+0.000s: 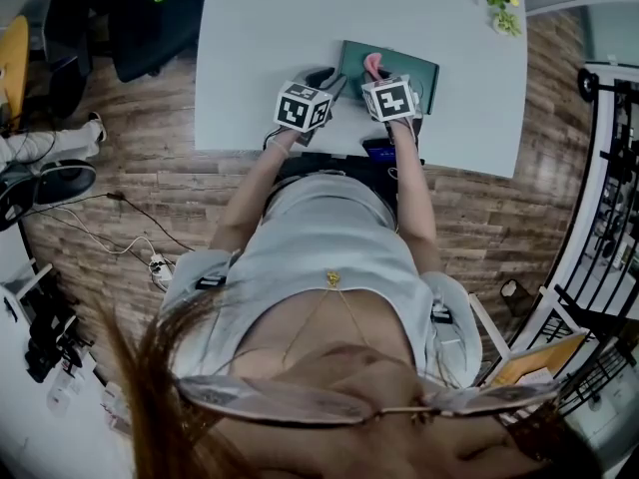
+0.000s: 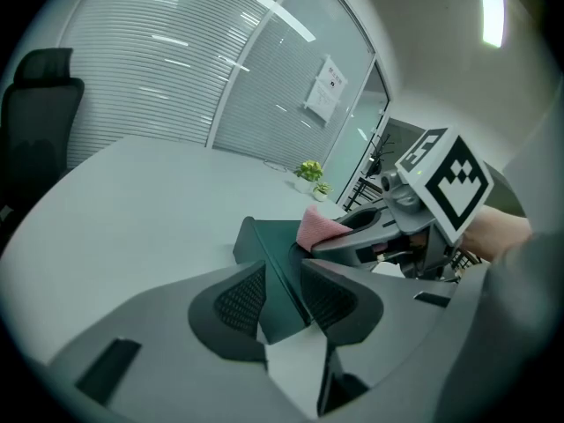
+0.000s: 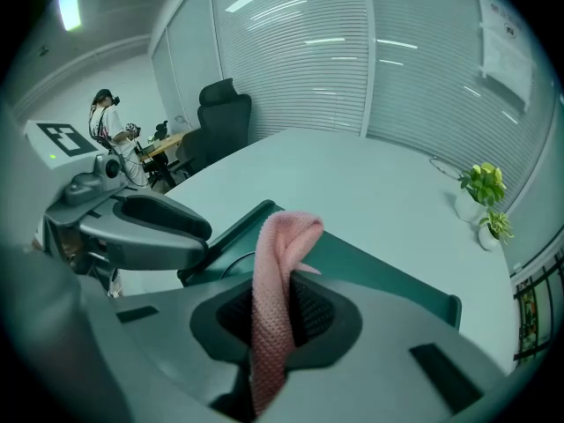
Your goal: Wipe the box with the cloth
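Right gripper view, right claw (image 3: 275, 315) clenched on pink knit cloth (image 3: 286, 232), left claw (image 2: 282, 302) gripping dark green box (image 2: 269, 245) edge

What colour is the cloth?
Pink. The cloth shows best in the right gripper view.

Box and cloth only partly seen
In the head view the right gripper (image 1: 380, 78) hides the box's (image 1: 414, 66) 6 o'clock edge; in the right gripper view the cloth's (image 3: 280, 236) lower end vanishes between the jaws at 6 o'clock.
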A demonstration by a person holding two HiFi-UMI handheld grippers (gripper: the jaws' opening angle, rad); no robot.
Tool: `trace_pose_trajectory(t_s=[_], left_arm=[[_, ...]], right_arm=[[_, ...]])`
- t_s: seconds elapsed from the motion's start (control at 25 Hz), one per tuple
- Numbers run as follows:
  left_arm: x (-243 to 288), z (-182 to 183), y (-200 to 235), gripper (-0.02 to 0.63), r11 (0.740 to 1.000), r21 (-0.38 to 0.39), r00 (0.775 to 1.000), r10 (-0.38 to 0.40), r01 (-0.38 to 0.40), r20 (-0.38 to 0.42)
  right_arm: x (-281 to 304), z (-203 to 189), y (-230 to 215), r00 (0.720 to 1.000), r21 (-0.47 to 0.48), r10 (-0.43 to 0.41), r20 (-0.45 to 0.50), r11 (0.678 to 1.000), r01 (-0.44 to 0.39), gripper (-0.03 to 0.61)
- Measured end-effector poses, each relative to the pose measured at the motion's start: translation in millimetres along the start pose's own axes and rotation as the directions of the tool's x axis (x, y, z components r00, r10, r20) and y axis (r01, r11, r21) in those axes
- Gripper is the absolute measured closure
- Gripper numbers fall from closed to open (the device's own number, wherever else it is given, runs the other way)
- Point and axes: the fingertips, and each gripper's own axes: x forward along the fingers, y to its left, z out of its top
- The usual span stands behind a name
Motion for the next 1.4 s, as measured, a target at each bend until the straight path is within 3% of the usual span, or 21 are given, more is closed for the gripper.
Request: trace_pose_trajectory(t_s=[0.24,0.52,0.68,0.88,1.4], left_arm=[[-17,-14,-13,0.39,0.994,0.052,0.995,-0.098,0.099,-0.027],[-3,-38,-15,0.379,0.965,0.253,0.99,-0.03,0.065,-0.137],[2,-38,-17,0.379,0.945,0.324,0.989,0.005,0.043,-0.145],[1,-39,-19,0.38,0.939,0.343,0.989,0.023,0.03,-0.148],[5,-42,-21,0.379,0.937,0.35,0.986,0.055,0.003,-0.156]], right_arm=[[-2,7,5,1.0,-0.02,0.0,0.011,1.0,0.0,0.534],[3,14,14,0.999,0.002,0.04,0.02,0.999,-0.04,0.532],[6,16,20,0.998,-0.001,0.053,0.019,0.999,-0.053,0.534],[9,22,38,0.995,0.0,0.095,0.023,0.995,-0.095,0.534],[9,21,47,0.993,-0.01,0.113,0.034,0.994,-0.113,0.534]])
